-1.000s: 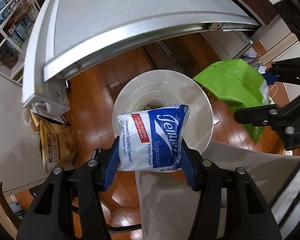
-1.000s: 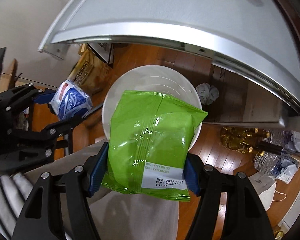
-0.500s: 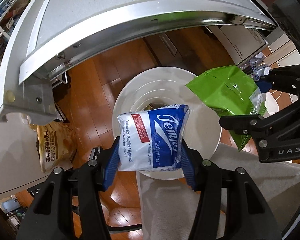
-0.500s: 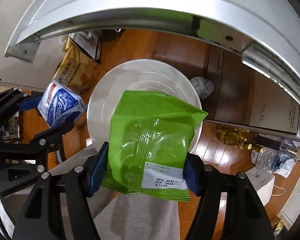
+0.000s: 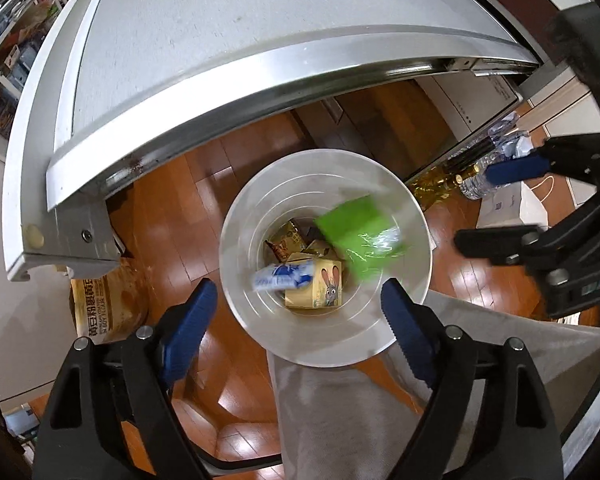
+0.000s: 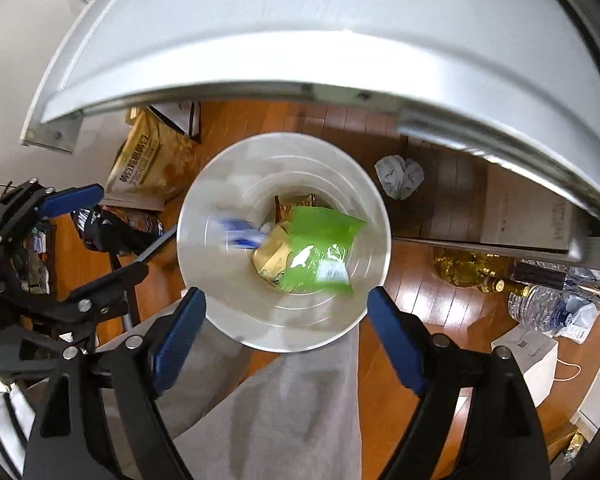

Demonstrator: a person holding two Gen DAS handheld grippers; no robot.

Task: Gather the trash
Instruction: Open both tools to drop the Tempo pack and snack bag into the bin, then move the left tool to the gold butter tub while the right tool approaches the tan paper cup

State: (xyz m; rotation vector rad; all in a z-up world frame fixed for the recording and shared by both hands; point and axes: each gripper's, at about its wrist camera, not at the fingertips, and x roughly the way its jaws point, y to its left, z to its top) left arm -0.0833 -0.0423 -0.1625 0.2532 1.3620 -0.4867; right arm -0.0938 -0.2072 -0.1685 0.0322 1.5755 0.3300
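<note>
over the white bin (image 5: 260, 344), both the left gripper (image 5: 296, 312) and right gripper (image 6: 286, 320) have their fingers spread, empty; the light, crinkly green bag (image 5: 356, 236) and soft tissue pack (image 5: 282, 276) tumble inside, blurred.

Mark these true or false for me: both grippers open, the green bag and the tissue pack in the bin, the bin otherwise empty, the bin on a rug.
1. Both grippers are open. True: left gripper and right gripper hold nothing.
2. The green snack bag is inside the white bin. True.
3. The blue tissue pack sits between the left fingers. False: it is in the bin, blurred.
4. The bin is otherwise empty. False: a yellow rabbit carton lies inside.
5. The bin stands on a rug. False: wooden floor.
</note>
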